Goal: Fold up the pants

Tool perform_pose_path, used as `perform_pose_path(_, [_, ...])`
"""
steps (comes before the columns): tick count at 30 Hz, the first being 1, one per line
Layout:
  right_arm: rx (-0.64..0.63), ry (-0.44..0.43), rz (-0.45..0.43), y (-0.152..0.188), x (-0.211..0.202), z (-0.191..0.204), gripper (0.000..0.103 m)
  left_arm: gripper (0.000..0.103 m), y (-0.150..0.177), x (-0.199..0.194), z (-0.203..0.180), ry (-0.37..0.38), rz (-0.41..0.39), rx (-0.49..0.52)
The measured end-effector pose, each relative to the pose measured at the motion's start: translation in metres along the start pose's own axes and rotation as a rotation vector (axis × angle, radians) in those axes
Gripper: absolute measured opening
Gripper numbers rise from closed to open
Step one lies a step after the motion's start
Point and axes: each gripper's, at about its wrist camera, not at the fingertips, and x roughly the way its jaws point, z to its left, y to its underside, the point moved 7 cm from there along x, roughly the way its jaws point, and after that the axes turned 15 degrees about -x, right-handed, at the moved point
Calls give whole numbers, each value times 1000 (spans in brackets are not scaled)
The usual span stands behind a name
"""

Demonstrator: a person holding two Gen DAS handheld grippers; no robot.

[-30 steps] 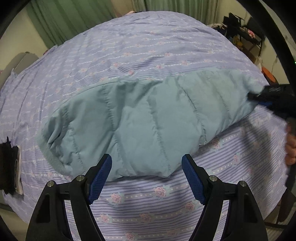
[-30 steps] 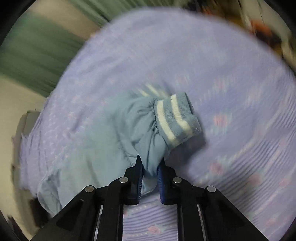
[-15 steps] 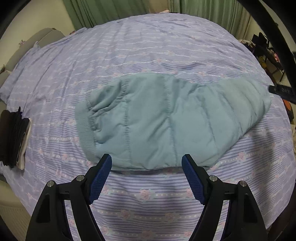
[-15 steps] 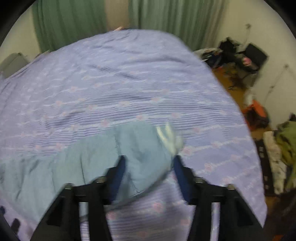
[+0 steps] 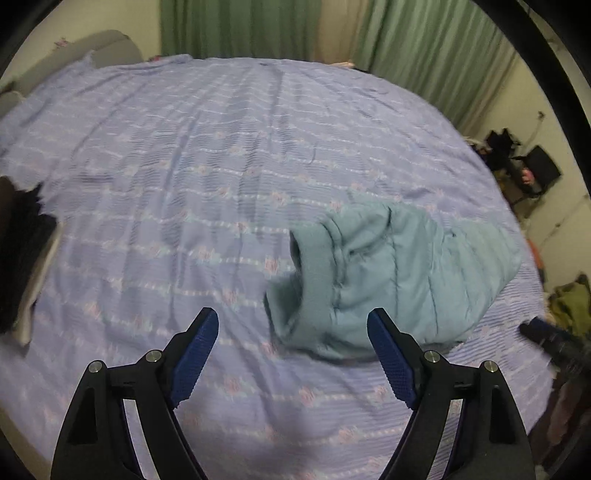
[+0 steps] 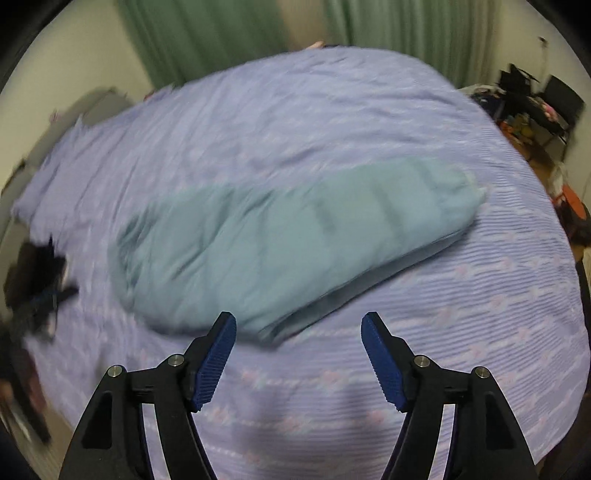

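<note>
The light blue quilted pants (image 5: 391,280) lie folded in a long bundle on the purple flowered bedspread (image 5: 207,177). In the left wrist view the waistband end faces me, at centre right. My left gripper (image 5: 291,347) is open and empty, above the bedspread just left of the waistband. In the right wrist view the pants (image 6: 295,243) stretch from left to upper right, blurred. My right gripper (image 6: 299,350) is open and empty, just short of the bundle's near edge. The right gripper also shows dimly at the right edge of the left wrist view (image 5: 550,339).
A dark folded stack (image 5: 22,254) lies at the bed's left edge; it also shows blurred in the right wrist view (image 6: 33,284). Green curtains (image 5: 332,33) hang behind the bed. Cluttered furniture and clothes (image 6: 535,107) stand on the floor to the right.
My right gripper opened and let go of the pants leg, then pulled back. My left gripper swung left, so the pants now sit at its right. Both views pulled away from the bundle.
</note>
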Motion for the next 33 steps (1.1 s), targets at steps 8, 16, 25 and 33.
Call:
perform_pose_path(8, [-75,21,-4,-15,8,33,71,77,-29,70,-10,138,148,-22])
perform_pose_path(16, [-85,84,15,-18,16,34,71,56,-21,115,-8,275,269,-204])
perform_pose_path(25, [-67,59,50,-4,23,35,70,23,-1,84,-11,339,333,-308])
perform_pose_path(33, [-86,69,55,0,23,31,70,26,13,106,15,190,367,-249])
